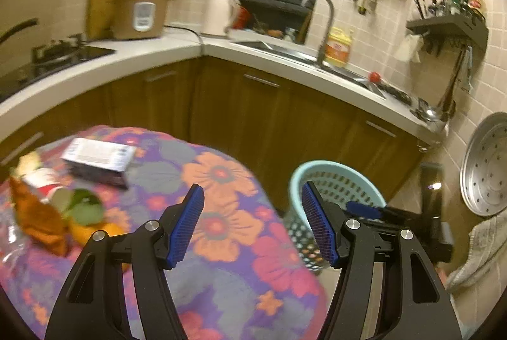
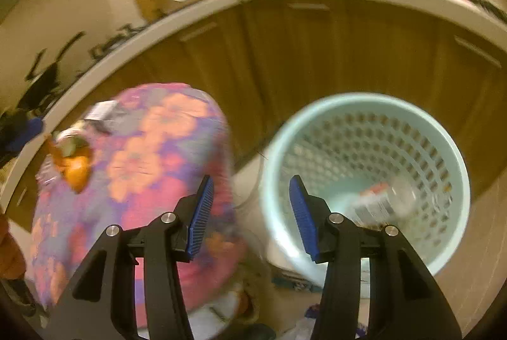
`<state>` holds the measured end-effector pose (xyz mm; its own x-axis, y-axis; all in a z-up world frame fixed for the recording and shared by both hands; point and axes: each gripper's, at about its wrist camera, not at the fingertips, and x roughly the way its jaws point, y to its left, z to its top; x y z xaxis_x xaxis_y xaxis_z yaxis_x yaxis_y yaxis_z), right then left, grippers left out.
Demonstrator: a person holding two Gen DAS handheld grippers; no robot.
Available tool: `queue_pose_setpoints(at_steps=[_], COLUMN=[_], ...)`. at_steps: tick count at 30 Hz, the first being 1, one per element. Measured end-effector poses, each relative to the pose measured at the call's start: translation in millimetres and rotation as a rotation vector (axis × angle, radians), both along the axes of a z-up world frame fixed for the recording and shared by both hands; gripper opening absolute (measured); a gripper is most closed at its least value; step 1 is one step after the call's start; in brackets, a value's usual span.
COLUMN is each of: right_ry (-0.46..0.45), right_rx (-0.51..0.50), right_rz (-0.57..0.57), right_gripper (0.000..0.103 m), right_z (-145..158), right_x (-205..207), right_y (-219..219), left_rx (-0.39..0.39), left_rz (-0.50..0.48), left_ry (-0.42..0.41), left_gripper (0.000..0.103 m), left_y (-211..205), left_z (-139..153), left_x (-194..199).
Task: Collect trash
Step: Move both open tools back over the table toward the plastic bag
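Both grippers, left [image 1: 252, 224] and right [image 2: 250, 218], gape empty. That crumpled orange wrapper [image 1: 38, 213] on the floral tablecloth [image 1: 221, 245] looks light and crackly; pinch its bunched middle.

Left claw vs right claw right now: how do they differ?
The left claw hangs over the flowered tablecloth, facing the trash pile; the right claw hangs by the basket, between it and the table. The left claw's jaws stand wider apart than the right's. The left view is sharper; the right is blurred. Shared: both are open and empty, with blue ribbed pads.
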<state>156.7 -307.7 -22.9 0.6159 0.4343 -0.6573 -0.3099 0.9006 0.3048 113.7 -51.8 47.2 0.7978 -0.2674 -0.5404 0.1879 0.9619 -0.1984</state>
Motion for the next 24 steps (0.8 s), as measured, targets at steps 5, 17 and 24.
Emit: queue_pose_setpoints(at_steps=[5,17,24], right_ry=[-0.085,-0.135,-0.136], right_rx=[0.008,-0.050,-0.073], right_rz=[0.104,0.352,0.393], right_gripper=[0.046,0.047,0.054], right_z=[28,41,31], right_x=[-19,-61,-62], right_y=[45,167,220], left_rx=[0.033,0.028,0.056], left_rz=[0.089,0.314,0.493], left_ry=[-0.033,-0.028,-0.017], left_gripper=[0.067,0.067,0.067], left_y=[31,101,137], left_z=[5,-13,-35], left_x=[-25,-74,-99])
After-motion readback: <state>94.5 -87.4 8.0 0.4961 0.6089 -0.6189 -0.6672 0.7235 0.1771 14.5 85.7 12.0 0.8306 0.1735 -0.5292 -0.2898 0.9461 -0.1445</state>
